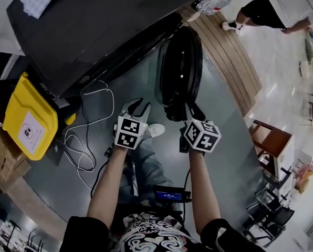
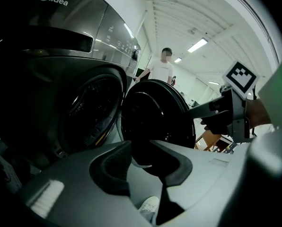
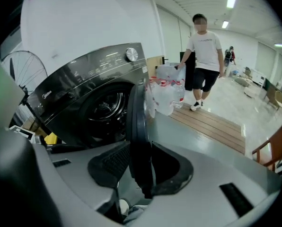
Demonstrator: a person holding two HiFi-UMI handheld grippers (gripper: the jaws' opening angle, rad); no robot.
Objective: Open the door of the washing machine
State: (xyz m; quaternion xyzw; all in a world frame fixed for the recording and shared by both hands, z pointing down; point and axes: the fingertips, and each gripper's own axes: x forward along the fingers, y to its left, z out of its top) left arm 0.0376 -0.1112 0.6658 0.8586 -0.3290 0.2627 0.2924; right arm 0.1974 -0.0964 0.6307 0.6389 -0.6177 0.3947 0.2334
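Black door [image 3: 137,126] hangs wide open off the washing machine [image 3: 79,103], its edge pinched in my right gripper [image 3: 141,162]. My left gripper [image 2: 143,161] is open and empty. A crooked pull could make the edge slip out.

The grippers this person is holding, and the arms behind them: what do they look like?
The left gripper is whitish, the right gripper darker grey; each has two black-padded jaws and a cube of black-and-white square markers. Forearms are bare below short black sleeves; a thin black cable runs beside the right one.
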